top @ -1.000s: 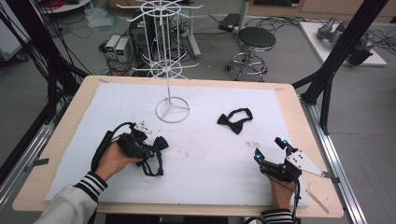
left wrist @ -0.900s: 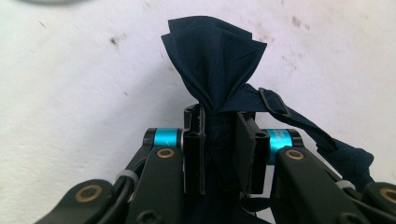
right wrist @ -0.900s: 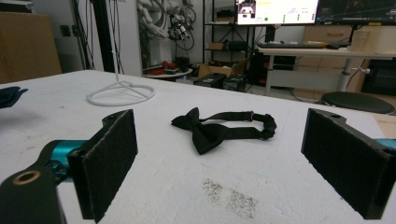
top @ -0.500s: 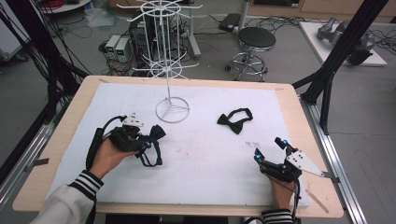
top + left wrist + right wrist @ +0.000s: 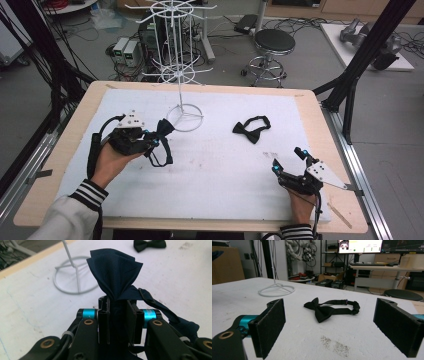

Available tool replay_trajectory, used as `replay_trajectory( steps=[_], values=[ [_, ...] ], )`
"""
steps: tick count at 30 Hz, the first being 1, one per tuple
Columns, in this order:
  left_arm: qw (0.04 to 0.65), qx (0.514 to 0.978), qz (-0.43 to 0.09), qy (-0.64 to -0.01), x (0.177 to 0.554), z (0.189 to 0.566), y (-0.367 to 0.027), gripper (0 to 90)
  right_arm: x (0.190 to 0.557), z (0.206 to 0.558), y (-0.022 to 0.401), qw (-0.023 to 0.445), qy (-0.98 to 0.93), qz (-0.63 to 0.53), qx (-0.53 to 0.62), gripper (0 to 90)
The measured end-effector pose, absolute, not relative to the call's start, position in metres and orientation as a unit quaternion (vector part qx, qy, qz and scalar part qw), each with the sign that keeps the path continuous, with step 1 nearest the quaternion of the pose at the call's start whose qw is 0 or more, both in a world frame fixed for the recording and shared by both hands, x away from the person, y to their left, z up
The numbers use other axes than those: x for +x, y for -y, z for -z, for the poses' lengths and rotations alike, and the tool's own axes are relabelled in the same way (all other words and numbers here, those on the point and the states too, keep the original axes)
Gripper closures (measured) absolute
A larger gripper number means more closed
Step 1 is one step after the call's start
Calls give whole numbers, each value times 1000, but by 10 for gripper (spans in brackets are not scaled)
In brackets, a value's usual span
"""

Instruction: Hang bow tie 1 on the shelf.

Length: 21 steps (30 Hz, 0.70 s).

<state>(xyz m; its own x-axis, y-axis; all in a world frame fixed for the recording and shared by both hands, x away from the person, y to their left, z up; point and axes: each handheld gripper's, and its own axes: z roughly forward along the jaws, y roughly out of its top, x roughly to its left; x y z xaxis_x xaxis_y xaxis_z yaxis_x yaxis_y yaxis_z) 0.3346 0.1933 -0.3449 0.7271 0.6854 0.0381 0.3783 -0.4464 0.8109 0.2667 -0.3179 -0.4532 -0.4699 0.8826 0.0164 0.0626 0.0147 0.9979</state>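
Observation:
My left gripper (image 5: 152,140) (image 5: 117,312) is shut on a navy bow tie (image 5: 164,129) (image 5: 113,272), lifted a little above the white mat, its strap (image 5: 162,156) hanging below. It is just left of the white wire rack's ring base (image 5: 185,118) (image 5: 72,277). A black bow tie (image 5: 251,129) (image 5: 329,309) lies flat on the mat right of the rack. My right gripper (image 5: 290,161) (image 5: 329,330) rests near the front right of the mat, open, pointing at the black bow tie with nothing between its pads.
The white wire display rack (image 5: 172,30) rises tall from its ring base at the back centre of the mat (image 5: 215,185). The wooden table edge (image 5: 60,150) frames the mat. A stool (image 5: 274,42) and cables lie on the floor behind.
My left gripper has carried the navy bow tie up and to the right, toward the rack's base. The right gripper has stayed put.

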Motion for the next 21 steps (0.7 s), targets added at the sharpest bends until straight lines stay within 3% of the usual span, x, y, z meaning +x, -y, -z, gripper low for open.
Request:
replay_trajectory(
  steps=[21],
  values=[
    [465, 793, -222, -326, 345, 309, -206, 746, 266, 453, 318, 347, -621, -590, 382, 100]
  ],
)
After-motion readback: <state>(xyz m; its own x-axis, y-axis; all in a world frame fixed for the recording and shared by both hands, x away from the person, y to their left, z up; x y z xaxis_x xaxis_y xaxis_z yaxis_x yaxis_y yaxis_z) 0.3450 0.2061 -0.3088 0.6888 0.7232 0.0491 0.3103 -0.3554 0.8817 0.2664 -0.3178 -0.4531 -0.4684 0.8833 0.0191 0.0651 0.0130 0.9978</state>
